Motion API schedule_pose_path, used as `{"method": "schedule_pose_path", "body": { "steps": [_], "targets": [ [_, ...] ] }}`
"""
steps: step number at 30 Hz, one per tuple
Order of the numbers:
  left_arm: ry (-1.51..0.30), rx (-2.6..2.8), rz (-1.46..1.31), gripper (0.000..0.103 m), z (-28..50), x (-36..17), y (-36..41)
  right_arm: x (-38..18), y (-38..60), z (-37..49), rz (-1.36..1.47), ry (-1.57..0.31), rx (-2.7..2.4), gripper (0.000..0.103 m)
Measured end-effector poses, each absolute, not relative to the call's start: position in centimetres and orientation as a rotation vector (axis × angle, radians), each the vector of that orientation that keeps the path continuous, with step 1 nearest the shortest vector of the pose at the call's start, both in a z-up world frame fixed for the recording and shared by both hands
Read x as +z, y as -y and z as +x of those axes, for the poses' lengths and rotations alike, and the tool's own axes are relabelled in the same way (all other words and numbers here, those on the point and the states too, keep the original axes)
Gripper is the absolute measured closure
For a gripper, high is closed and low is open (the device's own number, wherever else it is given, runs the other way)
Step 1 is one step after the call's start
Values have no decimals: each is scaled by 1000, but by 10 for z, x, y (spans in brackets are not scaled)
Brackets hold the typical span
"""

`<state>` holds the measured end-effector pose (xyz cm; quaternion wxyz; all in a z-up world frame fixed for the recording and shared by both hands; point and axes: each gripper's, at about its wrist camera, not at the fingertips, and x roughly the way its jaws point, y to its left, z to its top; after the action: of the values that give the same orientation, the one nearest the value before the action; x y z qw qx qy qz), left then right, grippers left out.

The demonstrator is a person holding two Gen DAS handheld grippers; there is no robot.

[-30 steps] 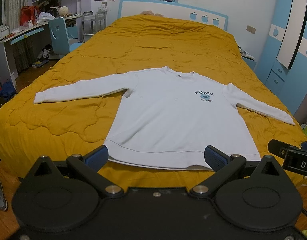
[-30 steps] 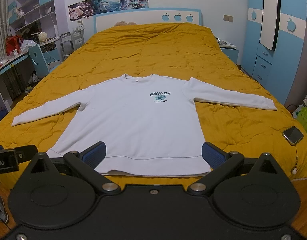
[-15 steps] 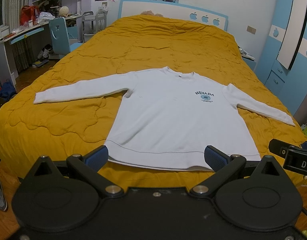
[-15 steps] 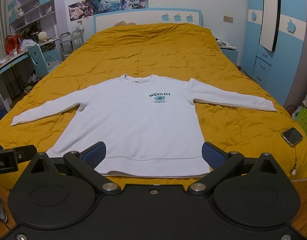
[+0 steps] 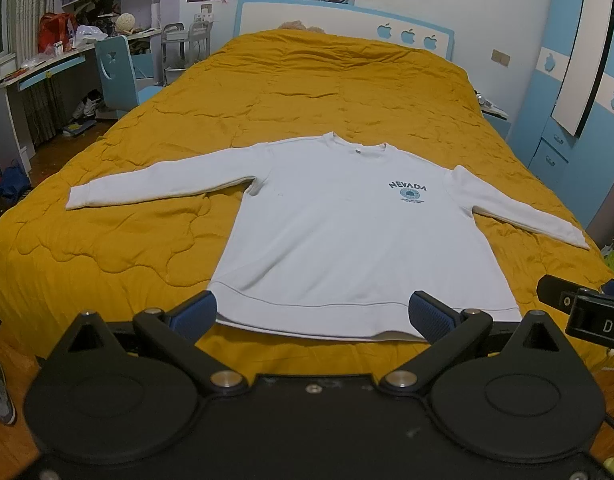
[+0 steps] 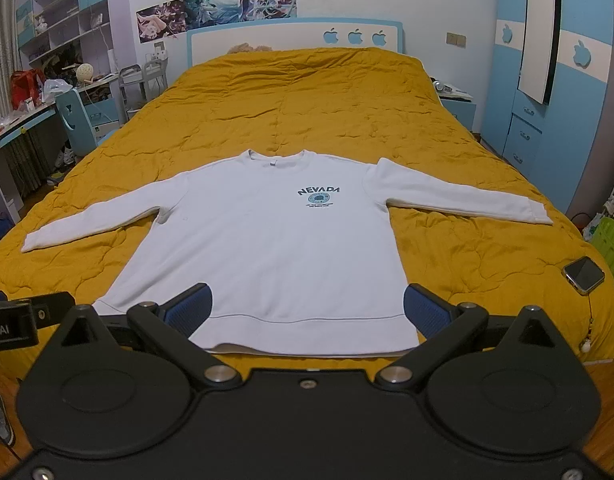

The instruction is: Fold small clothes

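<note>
A: Although a second has gone by, almost nothing has changed: the white NEVADA sweatshirt (image 5: 347, 236) lies in the same place on the orange quilted bedspread (image 5: 307, 80), front up, collar toward the headboard, hem along the near edge of the bed.

B: And the sleeves?

A: Both stretched straight out to the sides, as before. No crease, no lifted corner. The view from each wrist has barely drifted.

B: So where are the grippers?

A: The left hand-held gripper (image 5: 311, 315) hovers short of the hem with its blue fingers spread wide and nothing between them. The right hand-held gripper (image 6: 306, 308) is the same, spread and empty, just beside it; a piece of each one shows at the edge of the other's view.

B: Meaning?

A: I'd say folding hasn't begun. The garment is laid out and ready, and the pause looks like lining up. A likely first move is a sleeve or a hem corner, each gripper taking its own side.

B: Anything in the way?

A: A phone (image 6: 583, 275) rests on the bedspread near the right corner, apart from the right sleeve cuff (image 6: 539, 214). A wide sweep there might nudge it.
</note>
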<state>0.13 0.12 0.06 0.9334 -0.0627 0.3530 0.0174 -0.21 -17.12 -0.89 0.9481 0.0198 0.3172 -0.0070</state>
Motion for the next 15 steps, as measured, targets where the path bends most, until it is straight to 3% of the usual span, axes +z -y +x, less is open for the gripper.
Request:
{"method": "schedule_pose_path", "body": {
  "steps": [15],
  "targets": [
    [-723,35,-130,0,2,0,-2,-9,171,-2,39,-646,-13,0]
  ]
}}
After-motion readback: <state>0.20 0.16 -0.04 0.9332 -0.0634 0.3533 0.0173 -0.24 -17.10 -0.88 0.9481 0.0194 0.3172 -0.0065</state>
